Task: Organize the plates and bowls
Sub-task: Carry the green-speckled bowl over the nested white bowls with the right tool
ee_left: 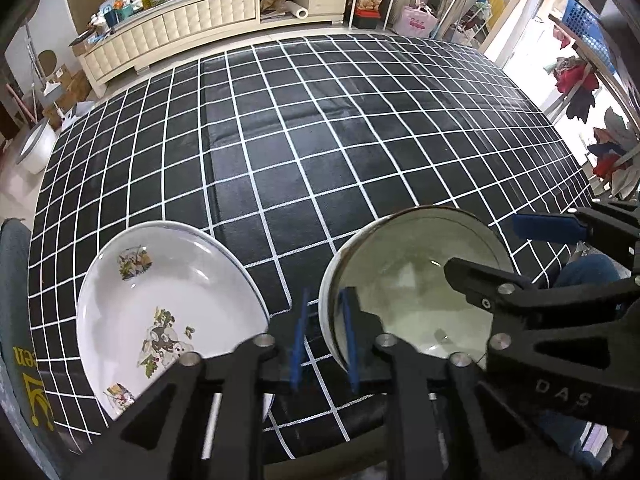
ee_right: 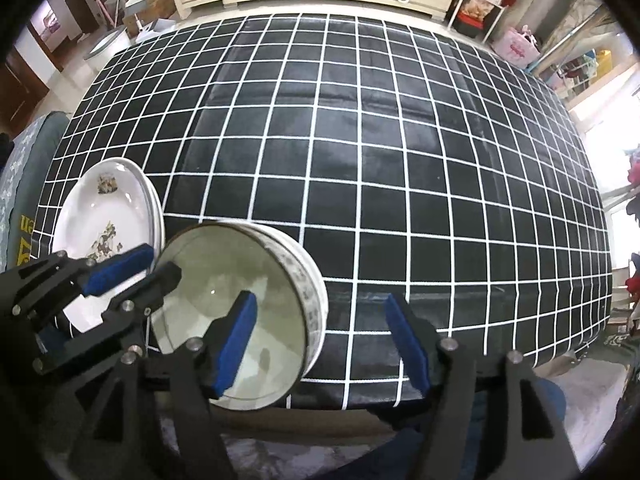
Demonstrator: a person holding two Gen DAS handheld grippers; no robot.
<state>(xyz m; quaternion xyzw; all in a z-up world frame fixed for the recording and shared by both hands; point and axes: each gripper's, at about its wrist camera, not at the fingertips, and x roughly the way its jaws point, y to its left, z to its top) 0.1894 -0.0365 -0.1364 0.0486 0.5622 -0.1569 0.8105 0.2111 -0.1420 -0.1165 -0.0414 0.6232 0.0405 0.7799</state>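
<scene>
A white bowl with a patterned outer wall stands near the table's front edge; it also shows in the right wrist view. My left gripper is shut on the bowl's left rim, one blue pad inside and one outside. My right gripper is open, its left finger over the bowl's inside and its right finger beyond the outer wall. A stack of white plates with animal pictures lies left of the bowl, seen also in the right wrist view.
The table wears a black cloth with a white grid. A grey cushioned chair stands at the table's left. A cream cabinet with clutter stands beyond the far edge.
</scene>
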